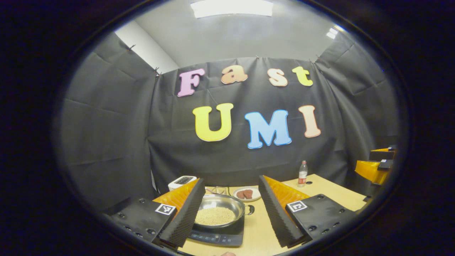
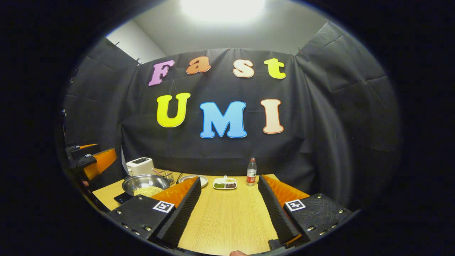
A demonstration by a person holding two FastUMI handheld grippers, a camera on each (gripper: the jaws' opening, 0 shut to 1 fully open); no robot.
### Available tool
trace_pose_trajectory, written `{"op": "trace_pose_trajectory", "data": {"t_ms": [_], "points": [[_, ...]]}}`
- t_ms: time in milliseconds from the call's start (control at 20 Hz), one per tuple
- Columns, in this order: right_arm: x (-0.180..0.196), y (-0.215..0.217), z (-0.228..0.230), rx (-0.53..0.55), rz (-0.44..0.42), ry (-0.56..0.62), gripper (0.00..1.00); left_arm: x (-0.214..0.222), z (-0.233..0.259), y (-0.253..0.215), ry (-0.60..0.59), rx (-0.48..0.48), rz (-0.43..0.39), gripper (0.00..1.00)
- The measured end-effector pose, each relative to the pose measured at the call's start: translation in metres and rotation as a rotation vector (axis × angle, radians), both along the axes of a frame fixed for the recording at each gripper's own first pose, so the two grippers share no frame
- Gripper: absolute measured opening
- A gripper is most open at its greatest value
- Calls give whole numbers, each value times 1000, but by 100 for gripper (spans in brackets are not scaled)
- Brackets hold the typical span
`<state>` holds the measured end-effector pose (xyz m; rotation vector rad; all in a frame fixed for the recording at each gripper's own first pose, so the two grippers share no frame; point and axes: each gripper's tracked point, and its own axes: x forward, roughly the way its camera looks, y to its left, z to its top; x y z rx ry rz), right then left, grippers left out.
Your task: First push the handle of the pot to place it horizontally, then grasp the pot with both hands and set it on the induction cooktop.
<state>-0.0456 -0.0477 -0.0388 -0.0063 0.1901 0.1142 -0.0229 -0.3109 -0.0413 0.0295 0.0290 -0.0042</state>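
Observation:
A steel pot (image 1: 217, 209) holding yellowish beans sits on the dark induction cooktop (image 1: 220, 237), its short dark handle (image 1: 250, 209) pointing right. My left gripper (image 1: 231, 180) is open, raised above and behind the pot, touching nothing. In the right gripper view the pot (image 2: 145, 185) rests at the table's left on the cooktop (image 2: 122, 198). My right gripper (image 2: 229, 179) is open over bare tabletop with nothing between its fingers. Each view catches the other gripper off to the side, the right gripper (image 1: 376, 167) and the left gripper (image 2: 92, 161).
On the wooden table (image 2: 227, 213) stand a white toaster (image 2: 140, 165), a wire rack (image 2: 167, 175), a plate (image 1: 247, 193) with brown pieces, a small divided dish (image 2: 225, 184) and a bottle (image 2: 251, 172) near the back wall.

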Motion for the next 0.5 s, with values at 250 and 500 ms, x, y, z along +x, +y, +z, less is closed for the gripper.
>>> {"op": "trace_pose_trajectory", "data": {"t_ms": [250,500], "points": [[-5,14,9,11,-13,-29,98,-12,4,18,-10,-27,6,98],[-7,20,17,-2,-32,-53,98,-12,13,21,-22,-47,-9,98]]}}
